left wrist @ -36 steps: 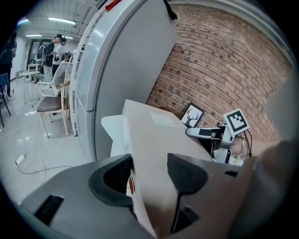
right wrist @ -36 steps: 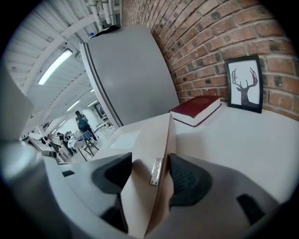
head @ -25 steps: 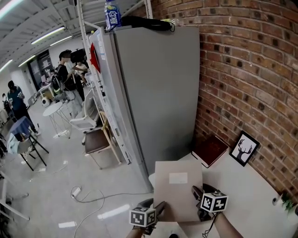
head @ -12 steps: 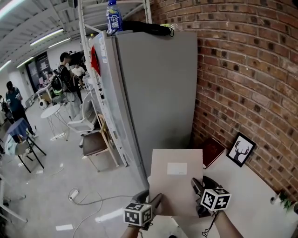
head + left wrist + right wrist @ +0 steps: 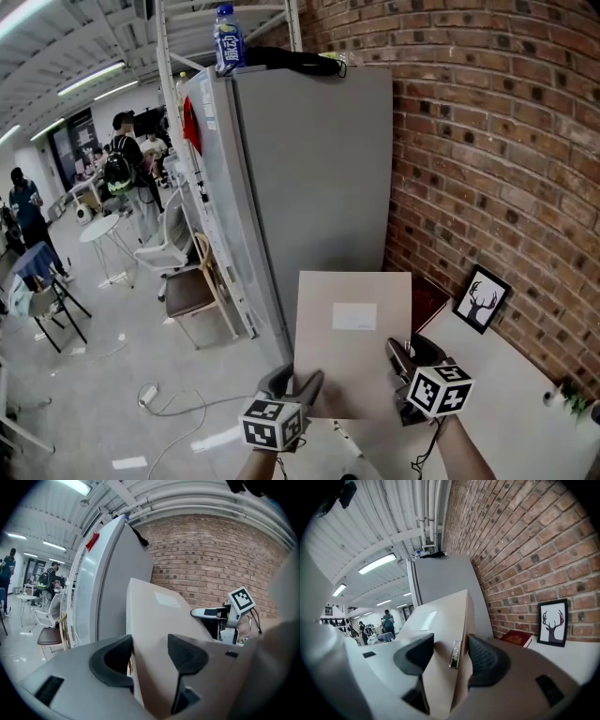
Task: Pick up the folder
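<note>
Left gripper (image 5: 298,382), right gripper (image 5: 408,352) on flat folder (image 5: 352,328)

The left tongs (image 5: 150,656) clamp their dark pads on the near edge of a flat beige card folder (image 5: 154,616), with a tall grey metal refrigerator (image 5: 112,588) at left, a red brick wall (image 5: 206,559) behind and the right tongs (image 5: 206,613) at its right edge

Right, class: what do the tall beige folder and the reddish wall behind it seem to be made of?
The tall beige folder: probably matte card or board, dull, holding flat upright. The reddish wall: rough brick, shown by pale mortar lines.
</note>
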`<state>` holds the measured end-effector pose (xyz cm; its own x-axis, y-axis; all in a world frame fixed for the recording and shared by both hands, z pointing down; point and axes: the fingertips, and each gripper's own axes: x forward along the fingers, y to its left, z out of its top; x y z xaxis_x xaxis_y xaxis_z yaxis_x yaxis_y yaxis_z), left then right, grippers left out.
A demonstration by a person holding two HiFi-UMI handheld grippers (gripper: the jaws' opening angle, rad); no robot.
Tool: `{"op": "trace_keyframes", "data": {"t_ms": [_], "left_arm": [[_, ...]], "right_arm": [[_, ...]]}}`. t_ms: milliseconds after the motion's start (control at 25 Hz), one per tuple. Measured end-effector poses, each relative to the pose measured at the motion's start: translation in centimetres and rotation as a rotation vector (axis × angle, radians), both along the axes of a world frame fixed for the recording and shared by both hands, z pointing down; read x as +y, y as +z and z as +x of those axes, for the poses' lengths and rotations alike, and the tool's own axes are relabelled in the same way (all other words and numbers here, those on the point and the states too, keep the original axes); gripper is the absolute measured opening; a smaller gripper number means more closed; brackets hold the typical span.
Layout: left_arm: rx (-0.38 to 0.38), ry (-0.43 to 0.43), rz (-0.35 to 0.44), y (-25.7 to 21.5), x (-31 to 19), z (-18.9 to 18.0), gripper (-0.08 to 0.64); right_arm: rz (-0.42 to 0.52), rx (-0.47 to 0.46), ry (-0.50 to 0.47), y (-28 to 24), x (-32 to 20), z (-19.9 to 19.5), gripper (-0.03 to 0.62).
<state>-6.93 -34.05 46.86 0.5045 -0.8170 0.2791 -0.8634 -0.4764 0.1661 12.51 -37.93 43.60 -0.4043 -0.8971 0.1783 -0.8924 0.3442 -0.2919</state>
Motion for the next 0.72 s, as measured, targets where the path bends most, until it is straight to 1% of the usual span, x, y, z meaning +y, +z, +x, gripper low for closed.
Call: {"op": "trace_keyframes", "data": {"t_ms": [280,480,720], "left_arm": [[-0.006,-0.014,0.081,-3.0,0.3,-0.7,0.242],[0.020,-0.016,0.115,-4.7,0.6,-1.0,0.242],[0.031,-0.017,0.157,-6.4,0.6,-1.1,0.242]], "right_arm": [[0.080,0.015,-0.003,-3.6,0.7,-0.7,0.229],[0.129,0.026,-0.003,-5.8,1.2,-1.1,0.227],[0.175,0.032,0.001,-7.9,1.5,-1.2,0.222]]}}
